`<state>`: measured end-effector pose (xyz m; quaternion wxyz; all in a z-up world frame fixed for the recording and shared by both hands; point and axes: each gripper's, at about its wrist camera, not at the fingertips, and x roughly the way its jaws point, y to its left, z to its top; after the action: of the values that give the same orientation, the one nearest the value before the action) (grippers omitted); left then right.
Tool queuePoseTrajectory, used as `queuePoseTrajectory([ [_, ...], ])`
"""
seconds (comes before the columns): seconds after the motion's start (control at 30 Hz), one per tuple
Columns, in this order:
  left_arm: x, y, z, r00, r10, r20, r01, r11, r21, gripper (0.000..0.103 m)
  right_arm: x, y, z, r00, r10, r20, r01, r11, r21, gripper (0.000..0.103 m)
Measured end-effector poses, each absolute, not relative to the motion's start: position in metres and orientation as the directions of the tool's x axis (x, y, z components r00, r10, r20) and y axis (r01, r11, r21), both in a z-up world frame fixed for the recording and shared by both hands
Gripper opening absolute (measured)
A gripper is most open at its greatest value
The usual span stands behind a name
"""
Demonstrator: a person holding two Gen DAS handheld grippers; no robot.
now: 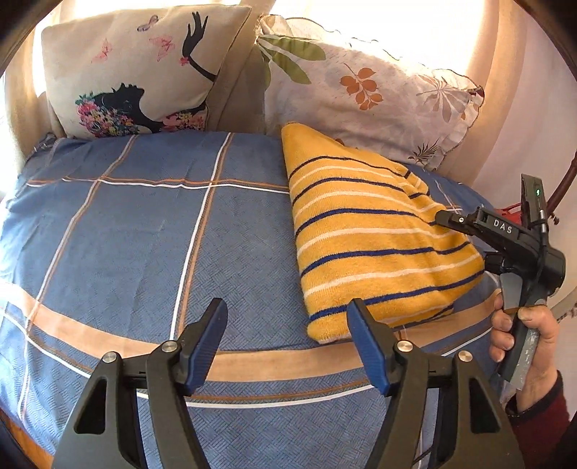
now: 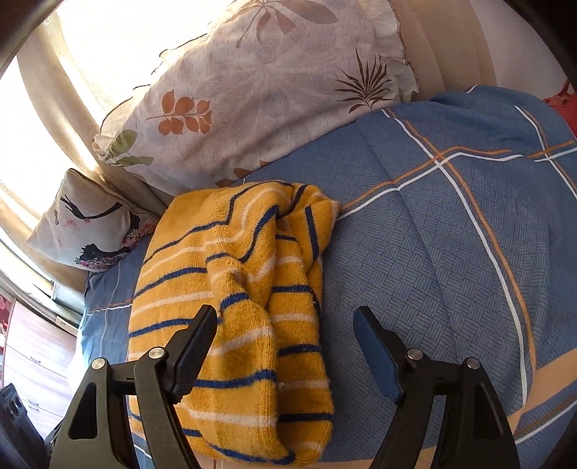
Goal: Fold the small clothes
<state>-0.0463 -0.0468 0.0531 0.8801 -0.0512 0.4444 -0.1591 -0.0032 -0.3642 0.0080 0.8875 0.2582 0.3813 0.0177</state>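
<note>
Left gripper [image 1: 288, 335] fingers apart over bedspread [image 1: 144, 234], right gripper [image 2: 285, 342] fingers spread, astride yellow striped sweater [image 2: 234, 288], gripping nothing

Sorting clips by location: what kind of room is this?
Most likely a bedroom: a bed under a blue plaid bedspread, two pillows against curtained windows, and a folded yellow striped sweater on top.

Sweater [image 1: 378, 245] on bedspread [image 1: 144, 234] (before pillows [image 1: 360, 93])
</note>
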Motion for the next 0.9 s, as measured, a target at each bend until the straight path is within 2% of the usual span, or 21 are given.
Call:
queuePoseTrajectory([
  [0.3,0.044,-0.039,0.028,0.4,-0.521,-0.754,0.211,0.853,-0.477,0.069,0.031,-0.379,0.005,0.713,0.253,-0.654,0.161,0.849,0.503,0.088],
  [0.43,0.076,-0.057,0.009,0.293,-0.637,-0.714,0.216,0.771,-0.599,0.07,0.049,-0.382,-0.001,0.704,0.281,-0.653,0.152,0.837,0.525,0.089],
  [0.63,0.104,-0.097,-0.007,0.21,-0.724,-0.657,0.255,0.69,-0.677,0.086,0.065,-0.386,-0.018,0.697,0.36,-0.621,0.13,0.788,0.602,0.092],
  [0.67,0.105,-0.102,-0.006,0.211,-0.72,-0.661,0.258,0.693,-0.673,0.086,0.067,-0.385,-0.019,0.698,0.373,-0.611,0.113,0.786,0.608,0.092],
  [0.7,0.105,-0.104,-0.004,0.208,-0.718,-0.664,0.258,0.695,-0.671,0.085,0.071,-0.382,-0.019,0.694,0.392,-0.604,0.088,0.786,0.612,0.085],
  [0.73,0.106,-0.104,-0.003,0.213,-0.721,-0.66,0.248,0.693,-0.677,0.073,0.075,-0.378,-0.019,0.68,0.429,-0.595,0.058,0.777,0.627,0.066],
  [0.77,0.105,-0.1,0.001,0.22,-0.728,-0.649,0.241,0.686,-0.687,0.059,0.079,-0.375,-0.021,0.668,0.464,-0.582,0.046,0.754,0.655,0.059],
  [0.83,0.104,-0.088,0.01,0.235,-0.744,-0.626,0.234,0.668,-0.706,0.044,0.079,-0.367,-0.017,0.669,0.499,-0.552,0.031,0.722,0.691,0.049],
  [0.9,0.101,-0.075,0.023,0.261,-0.739,-0.621,0.228,0.672,-0.705,0.044,0.077,-0.355,-0.005,0.674,0.509,-0.536,-0.009,0.731,0.683,0.046],
])
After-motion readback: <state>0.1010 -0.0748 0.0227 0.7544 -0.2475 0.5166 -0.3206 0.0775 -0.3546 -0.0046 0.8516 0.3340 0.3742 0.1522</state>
